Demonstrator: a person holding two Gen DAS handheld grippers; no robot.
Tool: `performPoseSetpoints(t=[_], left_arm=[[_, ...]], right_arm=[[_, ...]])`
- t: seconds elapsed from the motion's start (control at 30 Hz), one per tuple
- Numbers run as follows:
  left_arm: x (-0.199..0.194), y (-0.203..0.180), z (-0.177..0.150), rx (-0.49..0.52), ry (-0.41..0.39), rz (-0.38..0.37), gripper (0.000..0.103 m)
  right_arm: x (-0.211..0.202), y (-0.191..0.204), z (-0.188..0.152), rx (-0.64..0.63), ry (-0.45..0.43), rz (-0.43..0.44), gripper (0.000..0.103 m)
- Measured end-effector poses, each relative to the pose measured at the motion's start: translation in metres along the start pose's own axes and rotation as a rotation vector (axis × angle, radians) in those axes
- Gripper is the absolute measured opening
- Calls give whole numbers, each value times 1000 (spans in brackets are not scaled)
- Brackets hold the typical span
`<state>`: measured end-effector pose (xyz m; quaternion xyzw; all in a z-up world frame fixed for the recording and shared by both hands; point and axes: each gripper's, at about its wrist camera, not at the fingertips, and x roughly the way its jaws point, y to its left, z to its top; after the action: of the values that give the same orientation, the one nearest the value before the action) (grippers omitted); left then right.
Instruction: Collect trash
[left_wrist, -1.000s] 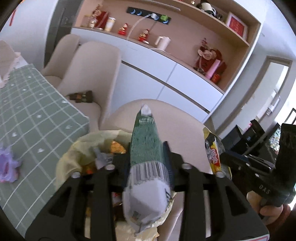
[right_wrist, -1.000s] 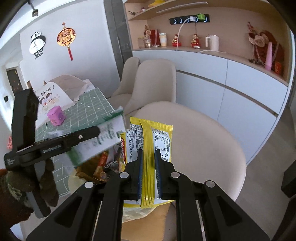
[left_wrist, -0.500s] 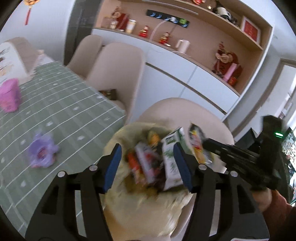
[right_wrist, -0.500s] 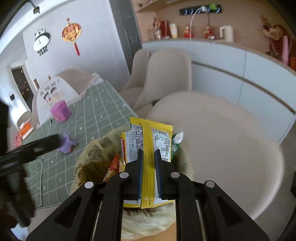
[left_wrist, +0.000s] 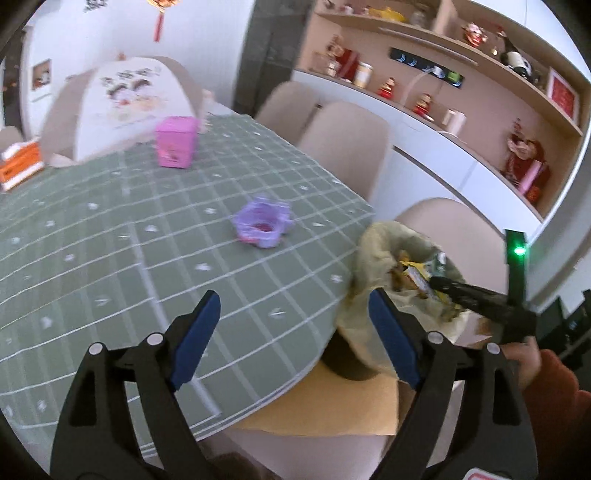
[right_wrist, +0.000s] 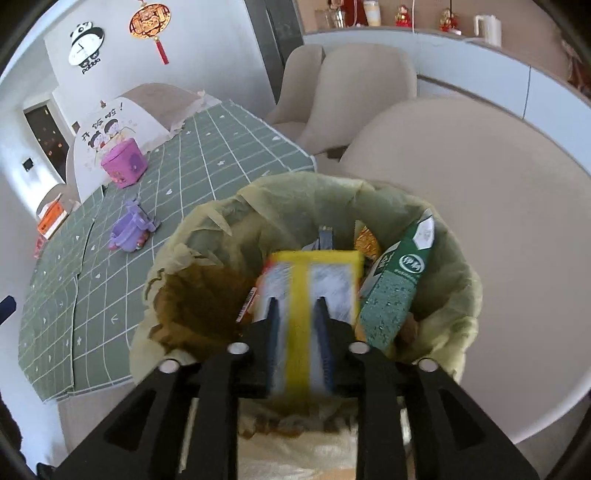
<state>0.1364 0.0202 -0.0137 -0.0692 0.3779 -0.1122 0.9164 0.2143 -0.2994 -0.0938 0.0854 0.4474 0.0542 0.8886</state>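
Green checked tablecloth (left_wrist: 110, 236); right gripper (right_wrist: 297, 314) jaws just parted, yellow wrapper (right_wrist: 312, 280) dropping into bin (right_wrist: 280, 192). Left gripper (left_wrist: 291, 328) wide open, empty; purple wrapper (left_wrist: 263, 225) likely next.

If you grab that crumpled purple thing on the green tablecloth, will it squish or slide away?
The purple wrapper would probably squish: it looks like thin, crinkled material with an open hollow in the middle. It seems light for its size, so a nudge might slide it across the tablecloth. Its lumpy shape makes rolling unlikely.
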Motion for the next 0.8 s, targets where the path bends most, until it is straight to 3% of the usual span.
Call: performPoseSetpoints(t=[0.1,0.3,0.53,0.8], left_arm=[[-15,3,-8,8,-37,52,78],[-47,-9,-32,25,-105,102,78],[-85,-39,-58,97,-178,150,78],[-122,-60,-85,116,-203,228,78]], right_arm=[[-21,3,-5,-15,-33,-4,40],[-83,21,-26,-39,-127,47,40],[-156,62,-74,-145,-226,99,40],[-193,87,-127,-198,-262,108,40]])
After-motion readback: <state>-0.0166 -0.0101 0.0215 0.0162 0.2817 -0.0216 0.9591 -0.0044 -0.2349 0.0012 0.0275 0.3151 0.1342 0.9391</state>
